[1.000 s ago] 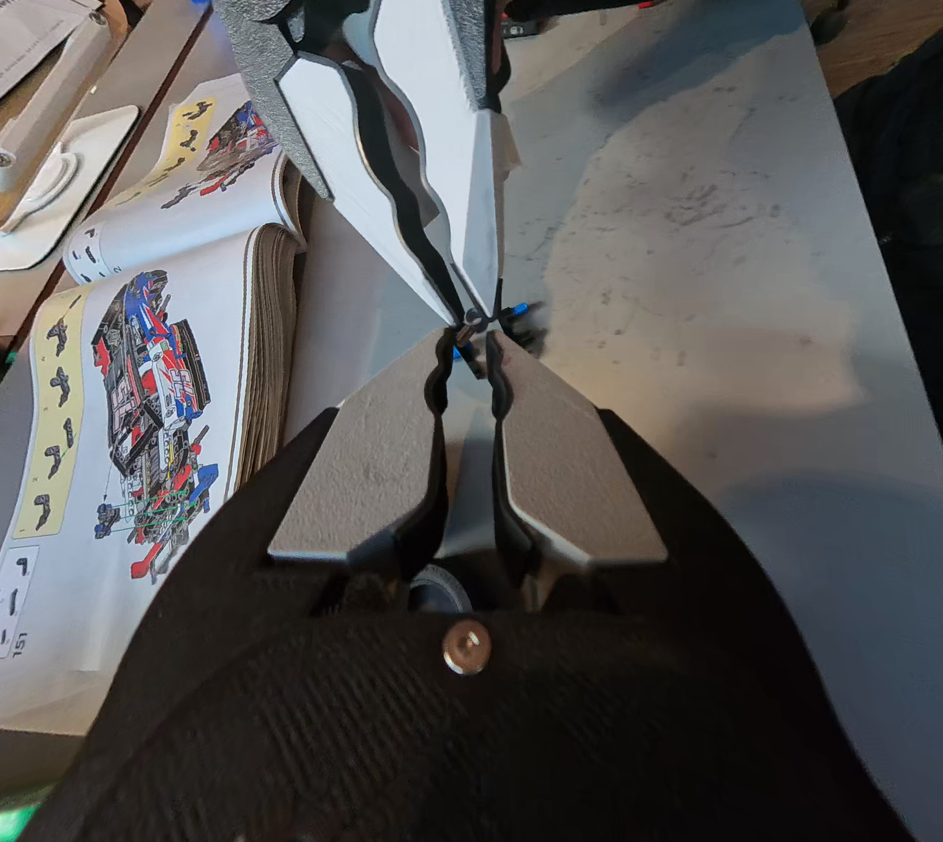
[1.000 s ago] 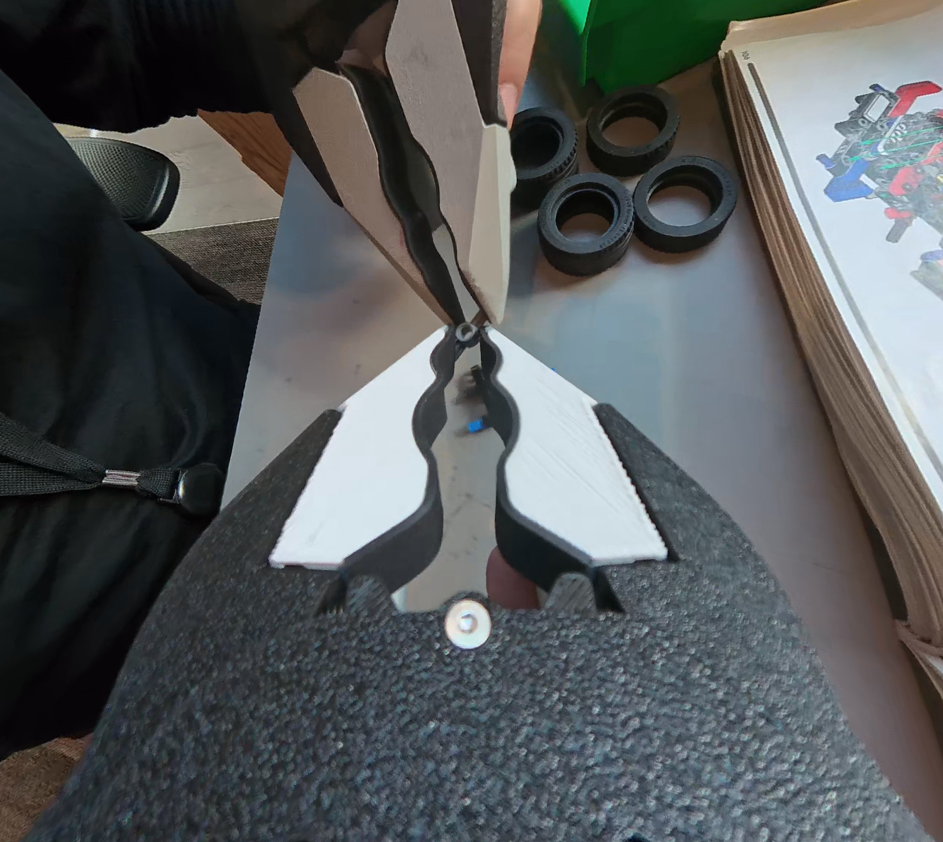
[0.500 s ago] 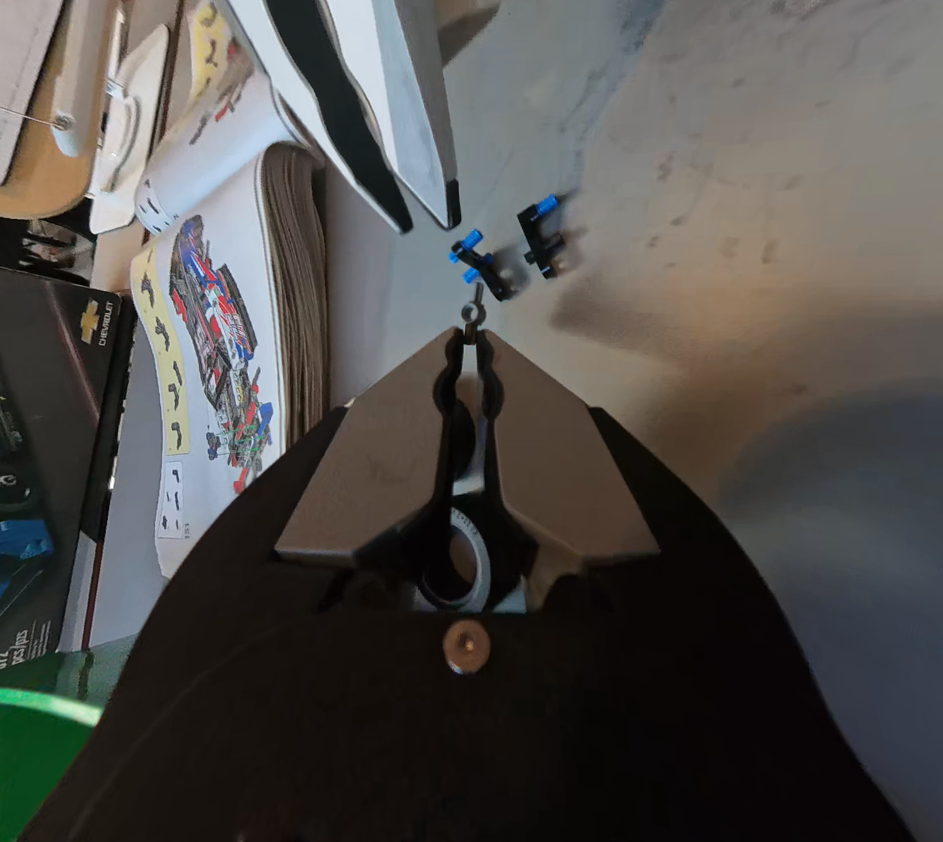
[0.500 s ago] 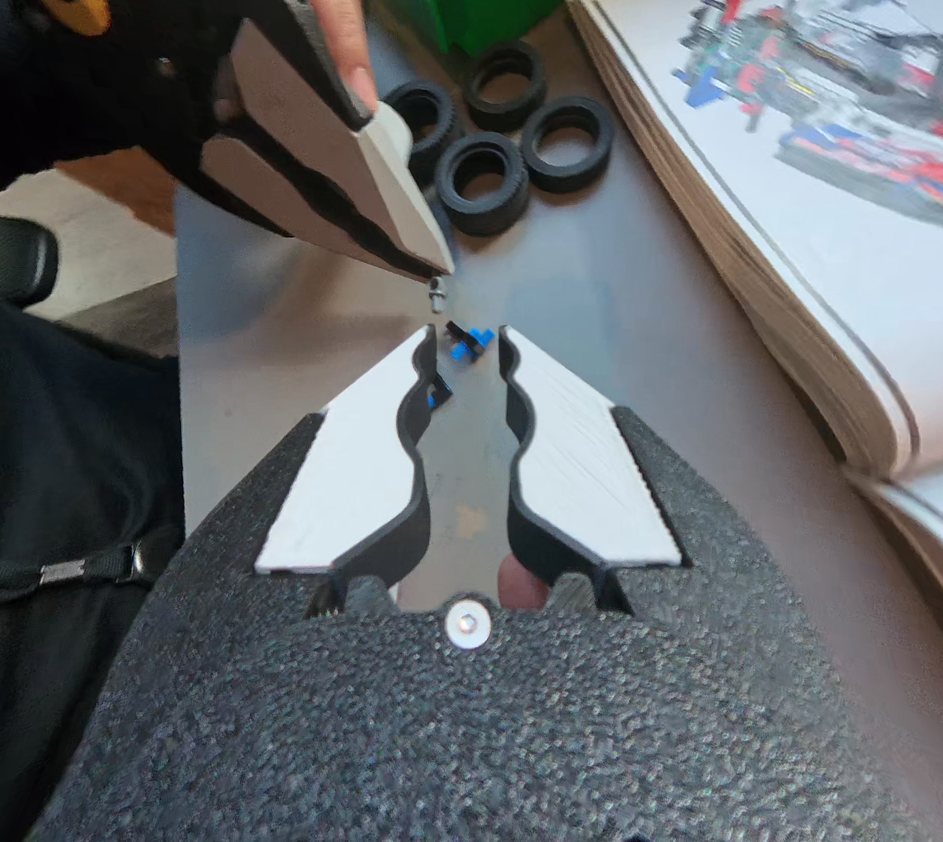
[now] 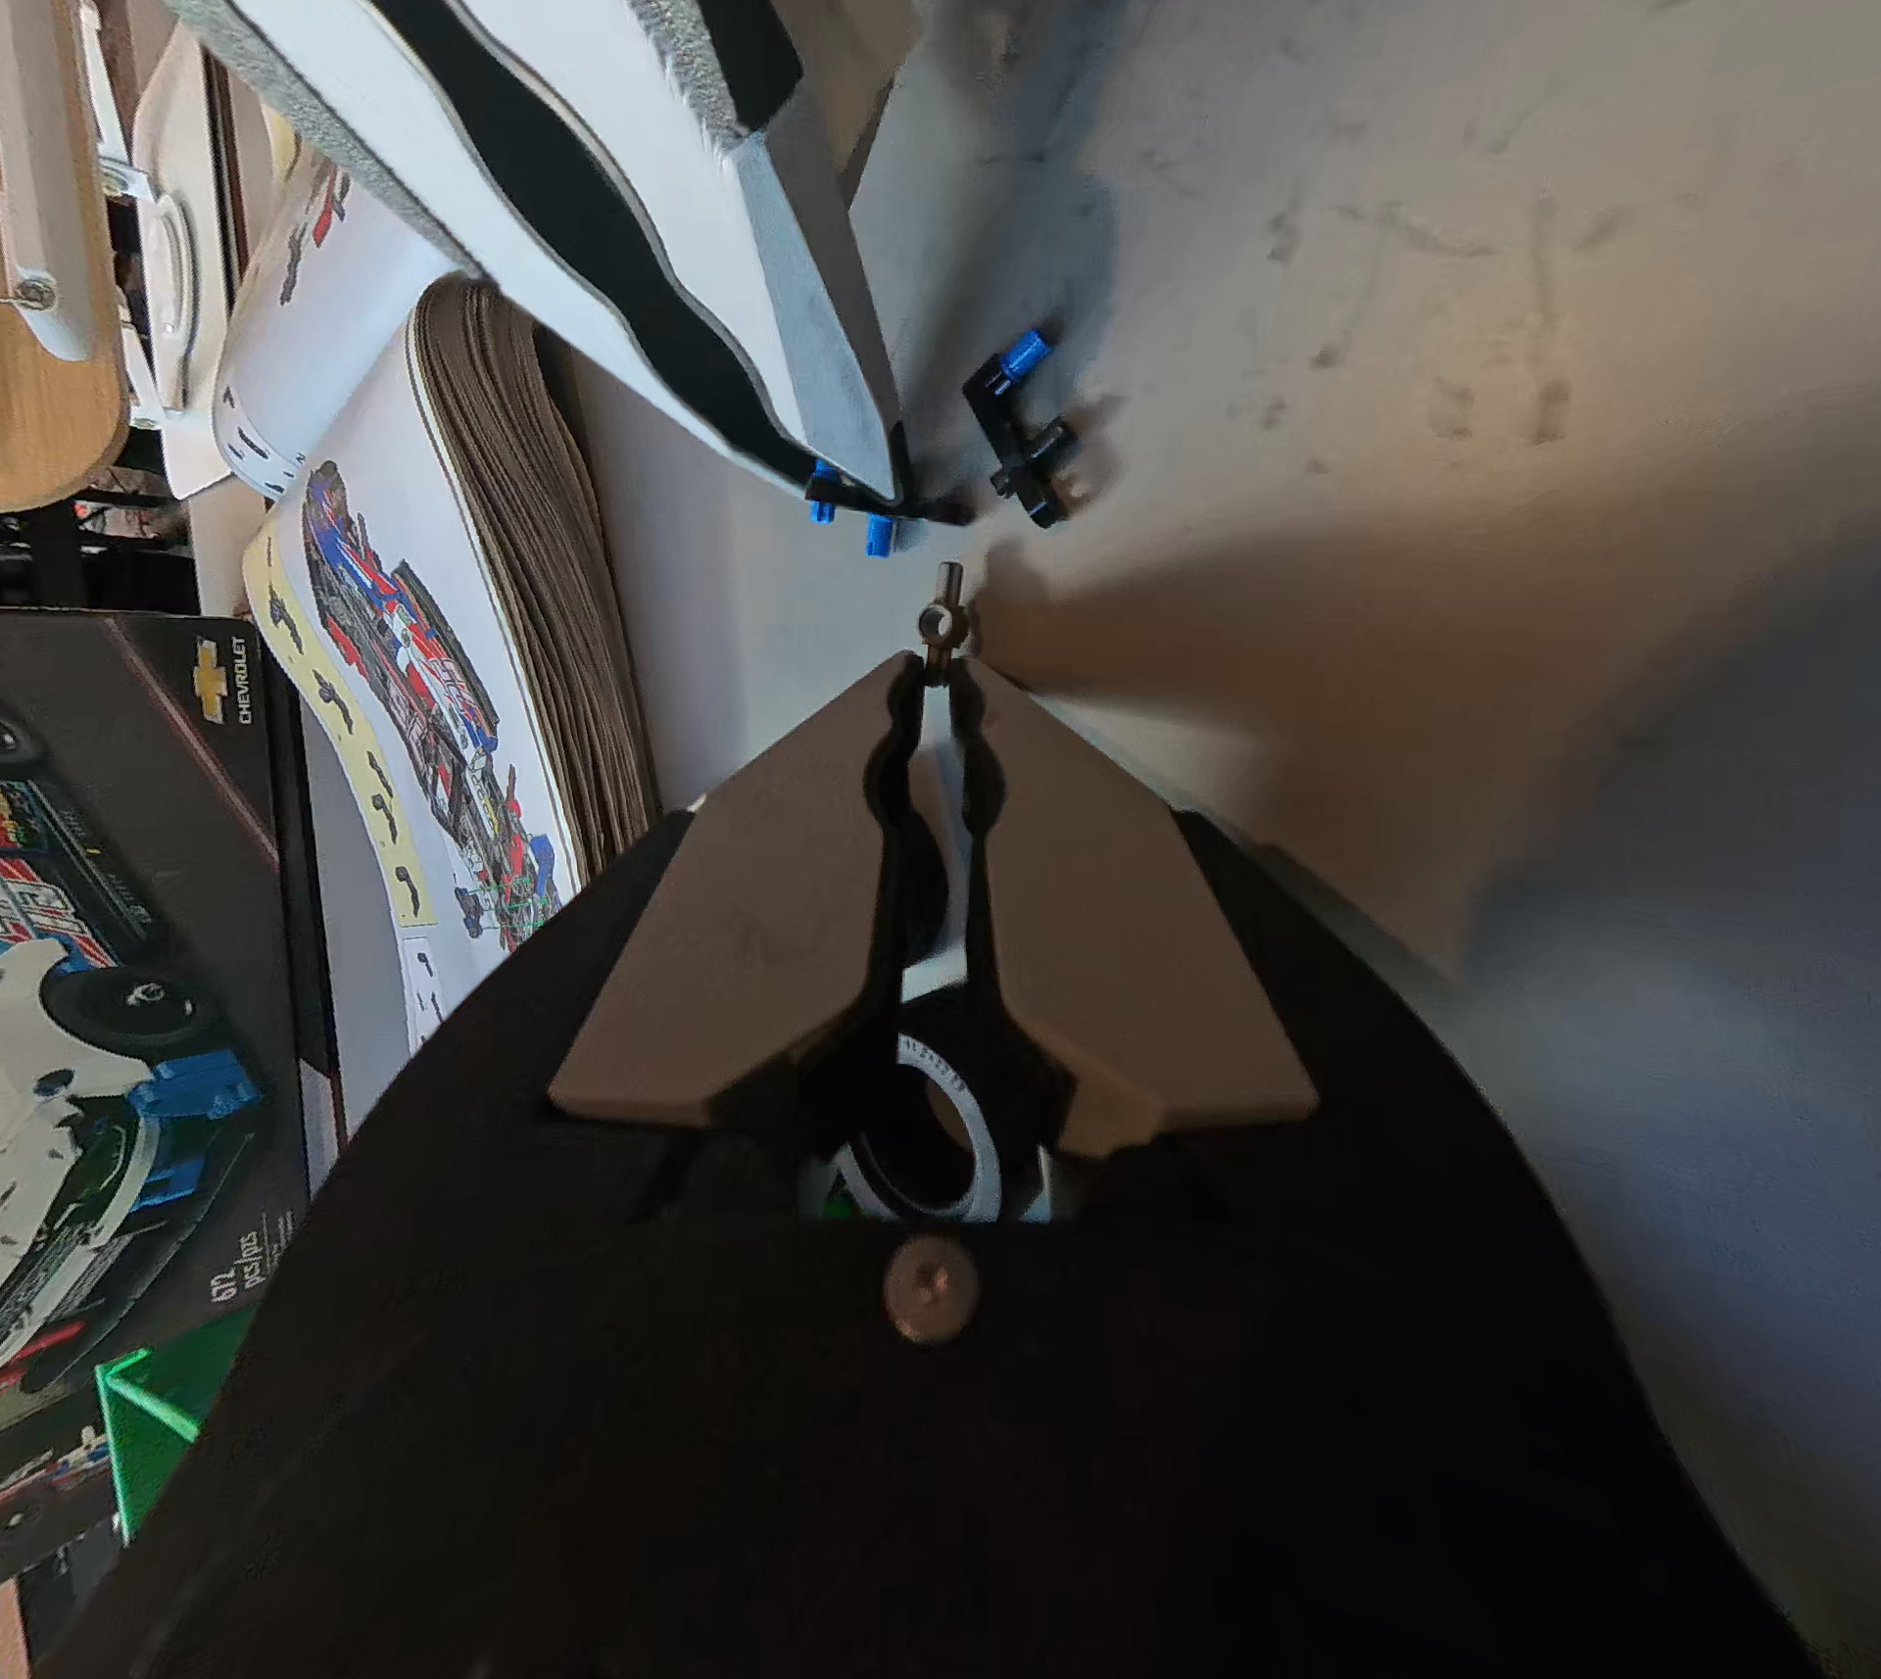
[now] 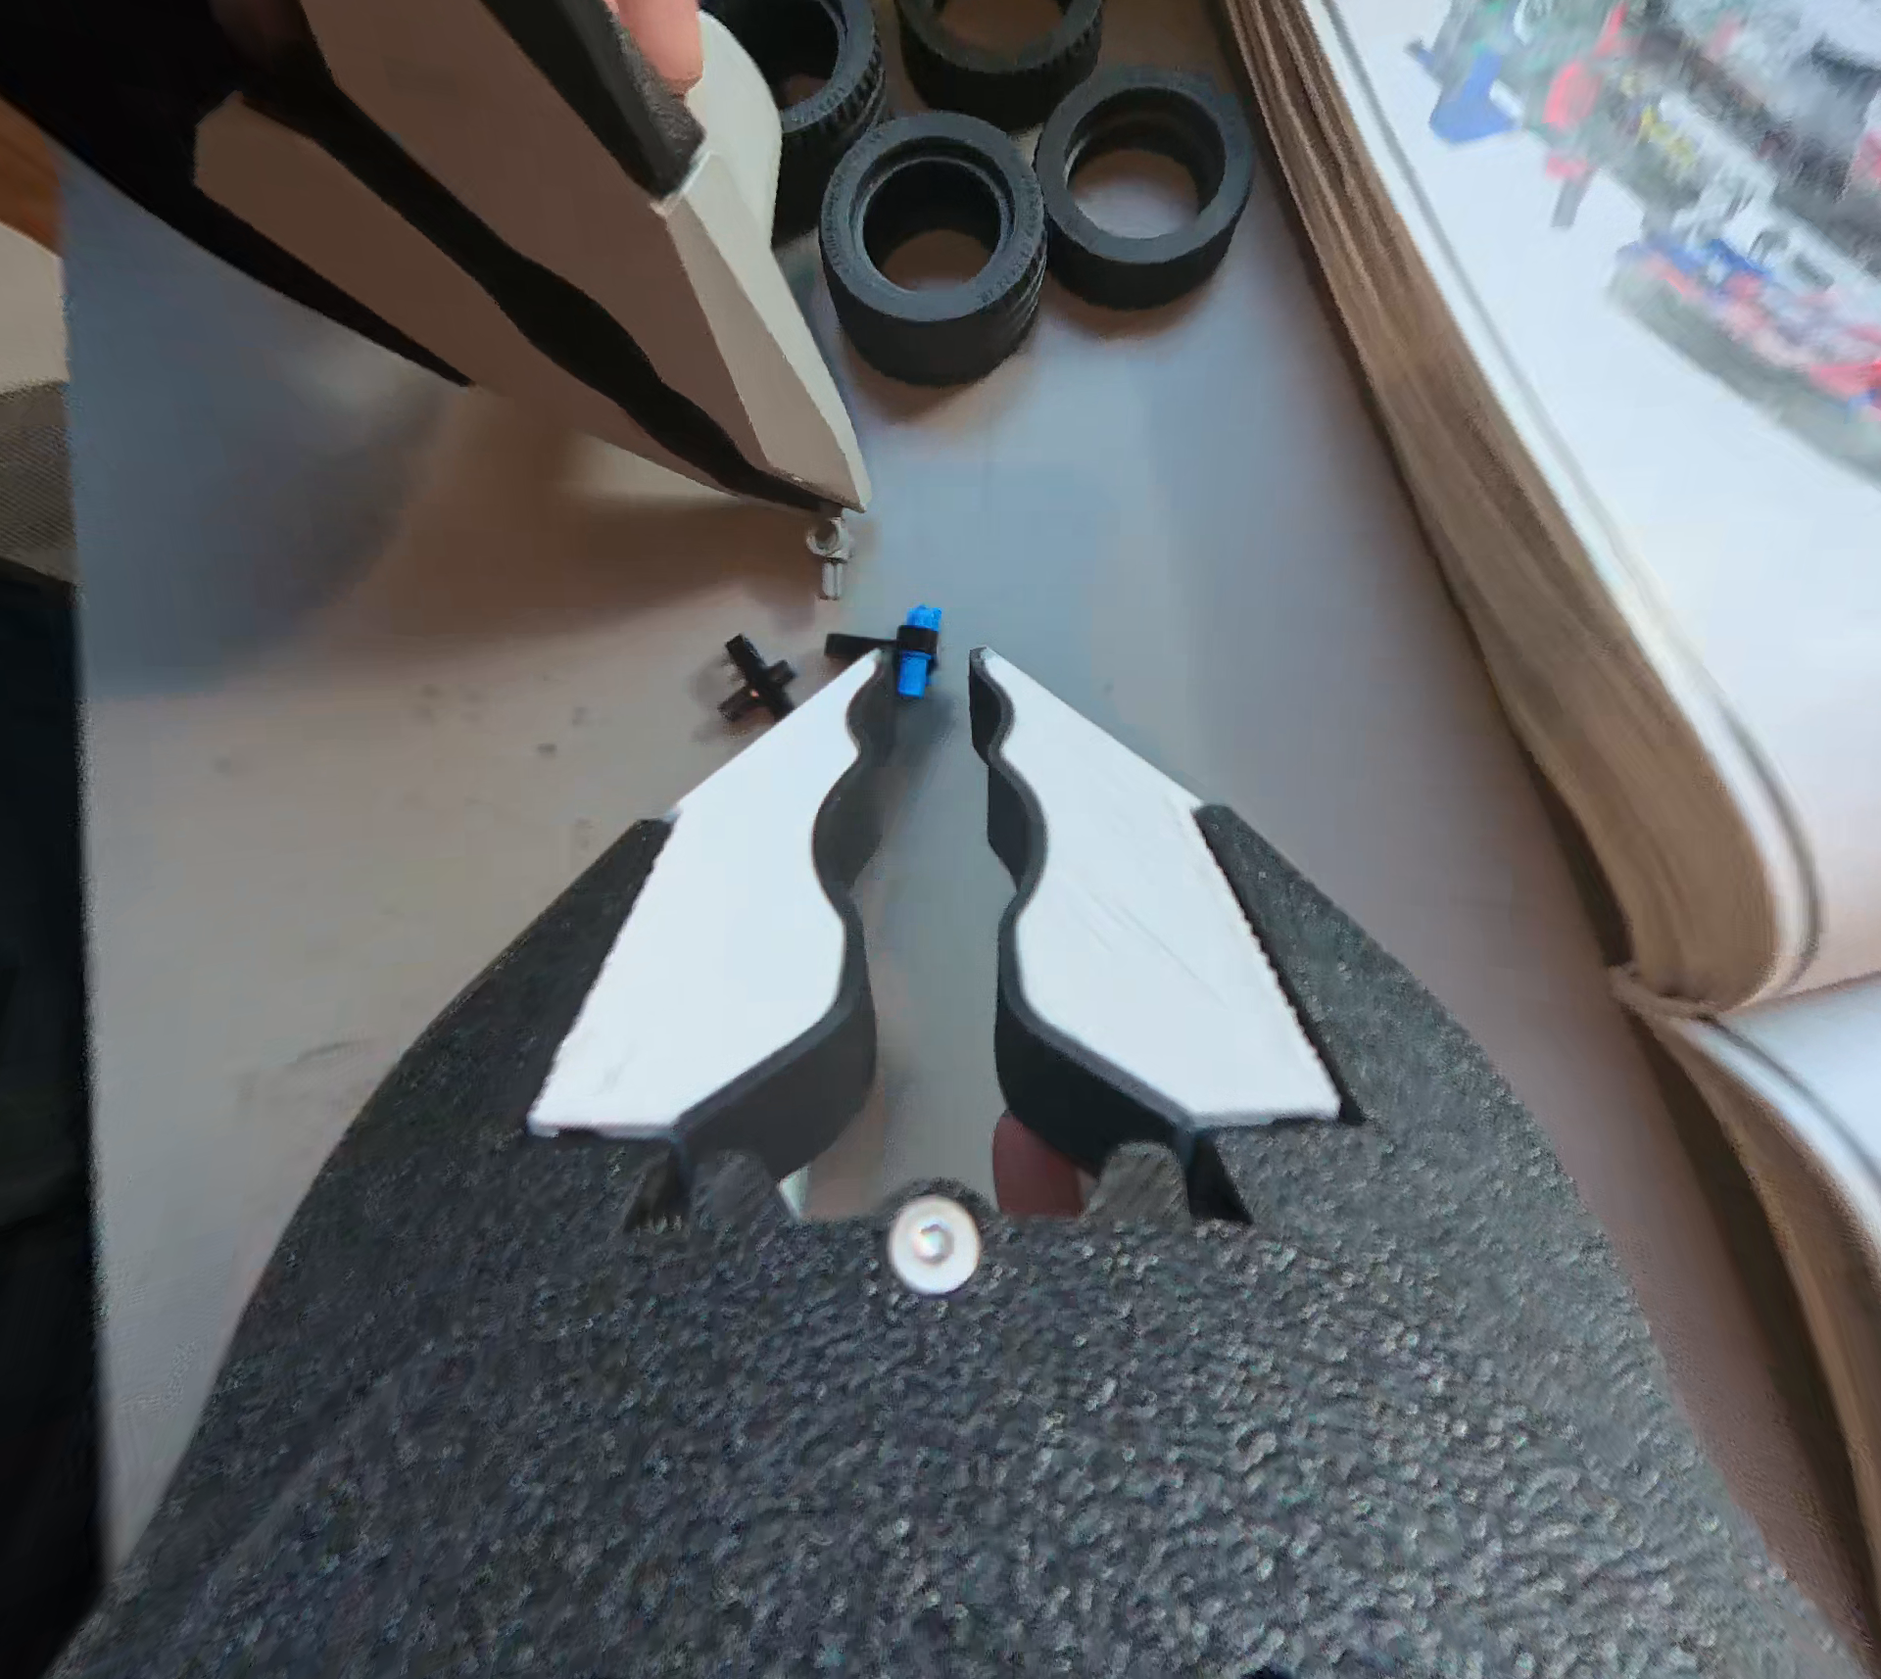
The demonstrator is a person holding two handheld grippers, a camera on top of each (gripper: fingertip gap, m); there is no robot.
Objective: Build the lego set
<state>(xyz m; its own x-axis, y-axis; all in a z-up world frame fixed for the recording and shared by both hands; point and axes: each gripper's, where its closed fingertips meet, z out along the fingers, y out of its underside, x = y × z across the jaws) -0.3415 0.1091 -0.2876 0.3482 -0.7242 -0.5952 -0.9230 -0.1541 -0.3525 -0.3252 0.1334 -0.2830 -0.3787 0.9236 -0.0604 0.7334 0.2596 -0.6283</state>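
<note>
The left gripper point(image 5: 938, 671) pinches a small grey pin point(image 5: 942, 612) above the table point(image 5: 1425, 307). The right gripper point(image 6: 924, 663), fingers parted, straddles a blue-and-black piece point(image 6: 913, 651). A printed set box point(image 5: 112, 969) lies beside the manual point(image 5: 407, 714).

Four tyres point(image 6: 1028, 134) behind the small pieces point(image 6: 906, 648) on the table point(image 6: 1171, 612) — booklet point(image 6: 1527, 307) to their right

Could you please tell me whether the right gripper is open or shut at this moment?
Open. The right gripper shows a clear gap between its fingertips, with bare table visible through it and nothing held.
</note>
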